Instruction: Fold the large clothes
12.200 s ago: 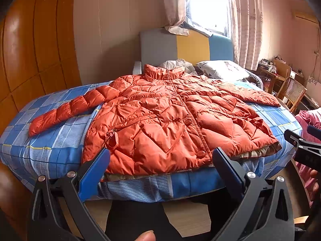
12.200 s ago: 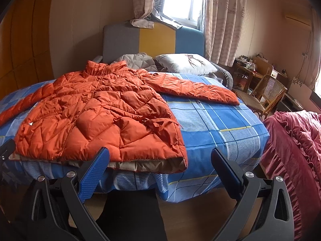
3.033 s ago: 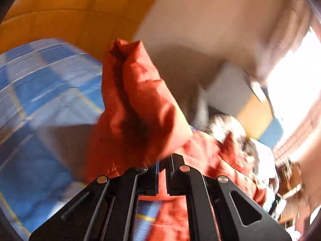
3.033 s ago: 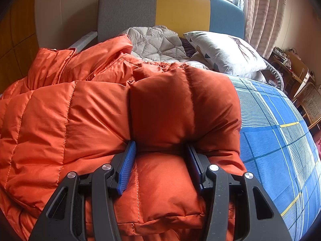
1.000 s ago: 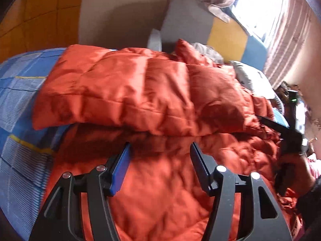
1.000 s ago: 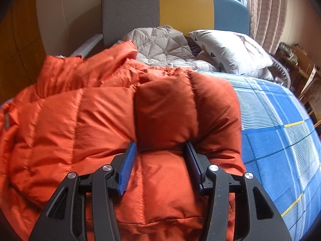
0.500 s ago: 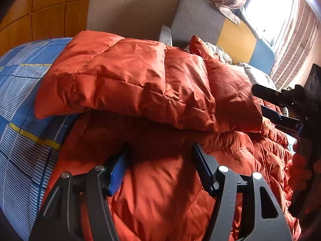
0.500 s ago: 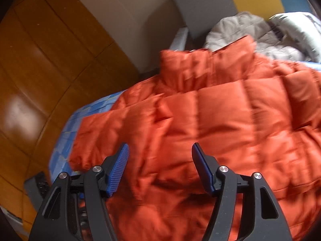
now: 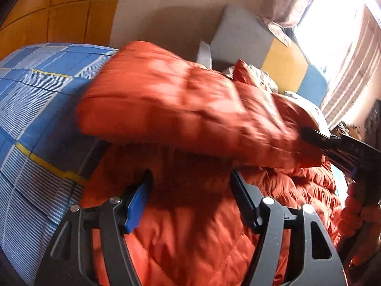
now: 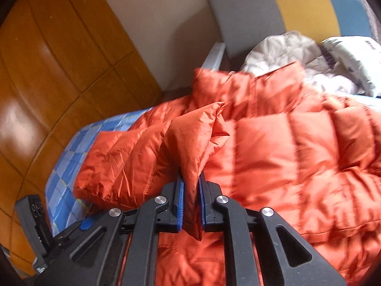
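Right gripper (image 10: 190,199) first: its blue-padded fingers (image 10: 179,202) have just snapped together and are pinching a fold of the orange puffer jacket (image 10: 273,157), a peak of fabric standing up between the pads. Over on the left gripper (image 9: 190,190), the fingers (image 9: 137,202) have just been spreading and stand wide apart, resting down on the jacket body with cloth bulging between them; the pads do not look to be pressing it. Just above them the folded-over sleeve (image 9: 171,109) lies across the jacket front, blurred. At the right edge of that view, the other tool's dark tip meets the sleeve's far end. The jacket sprawls across the bed (image 9: 35,109) with its blue checked sheet, collar toward the grey, yellow and blue headboard (image 10: 285,7). A pale quilt (image 10: 285,50) and a pillow (image 10: 352,57) sit bunched behind the collar. Wood panelling (image 10: 47,71) runs along the left wall.
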`<state>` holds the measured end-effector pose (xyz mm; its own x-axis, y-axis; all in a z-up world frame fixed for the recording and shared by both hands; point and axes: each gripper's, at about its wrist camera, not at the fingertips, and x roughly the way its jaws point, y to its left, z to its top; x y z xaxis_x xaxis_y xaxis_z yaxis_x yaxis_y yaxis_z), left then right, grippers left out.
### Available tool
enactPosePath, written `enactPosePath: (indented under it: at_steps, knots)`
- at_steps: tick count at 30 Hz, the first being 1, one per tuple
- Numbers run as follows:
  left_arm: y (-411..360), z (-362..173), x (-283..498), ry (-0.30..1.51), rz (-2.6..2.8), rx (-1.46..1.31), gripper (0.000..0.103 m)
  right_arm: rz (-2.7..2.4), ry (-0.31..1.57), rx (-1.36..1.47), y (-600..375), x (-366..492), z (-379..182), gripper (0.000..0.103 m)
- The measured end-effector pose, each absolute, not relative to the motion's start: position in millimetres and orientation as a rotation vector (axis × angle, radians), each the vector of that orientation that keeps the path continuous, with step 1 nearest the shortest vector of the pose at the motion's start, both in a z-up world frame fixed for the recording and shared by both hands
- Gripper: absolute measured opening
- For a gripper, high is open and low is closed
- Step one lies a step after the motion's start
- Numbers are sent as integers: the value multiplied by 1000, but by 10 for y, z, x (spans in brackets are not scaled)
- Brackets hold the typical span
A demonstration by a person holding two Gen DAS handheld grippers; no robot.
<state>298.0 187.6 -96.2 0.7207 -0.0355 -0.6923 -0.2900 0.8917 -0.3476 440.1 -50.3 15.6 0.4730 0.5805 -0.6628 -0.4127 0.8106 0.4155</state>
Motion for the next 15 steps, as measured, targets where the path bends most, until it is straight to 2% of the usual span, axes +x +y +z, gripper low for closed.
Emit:
enactPosePath:
  at_steps: [3,15]
  knots:
    - [1956,-961,2987,762,172,-468,73,556,868,220,-680,4455,206,9]
    - [2040,-1029,3132,811,245,-445,73,333,863,197,-1371,4508,112,7]
